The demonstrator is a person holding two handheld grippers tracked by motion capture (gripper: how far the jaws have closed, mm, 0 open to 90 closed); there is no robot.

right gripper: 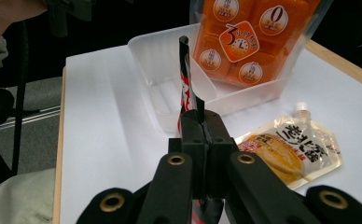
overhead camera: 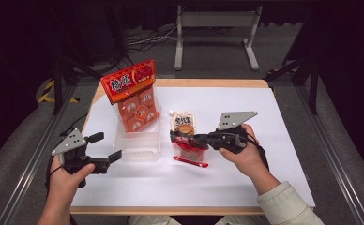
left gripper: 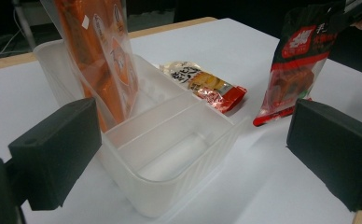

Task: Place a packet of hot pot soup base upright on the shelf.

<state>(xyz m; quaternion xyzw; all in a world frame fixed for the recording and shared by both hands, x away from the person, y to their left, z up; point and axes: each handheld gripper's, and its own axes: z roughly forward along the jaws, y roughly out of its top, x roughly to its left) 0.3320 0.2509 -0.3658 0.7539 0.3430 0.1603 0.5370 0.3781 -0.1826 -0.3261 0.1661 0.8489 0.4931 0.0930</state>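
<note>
Red snack pouch (overhead camera: 190, 149) clamped in right hand-held gripper (overhead camera: 188, 138), beside clear tray (overhead camera: 140, 151), left hand-held gripper (overhead camera: 106, 146) spread apart

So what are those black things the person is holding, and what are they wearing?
Two handheld tools, left and right, each black with two blocky jaws, a grey three-cornered plate on top and a dark trailing cable. Brass-coloured rivets show on the right tool's arms. The right sleeve is pale cream.

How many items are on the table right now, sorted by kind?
Snack packs: 3: orange bag standing in the bin, spouted pouch lying flat, red packet clamped in the right gripper.
Clear plastic bins: 1.
Total: 4.
</note>
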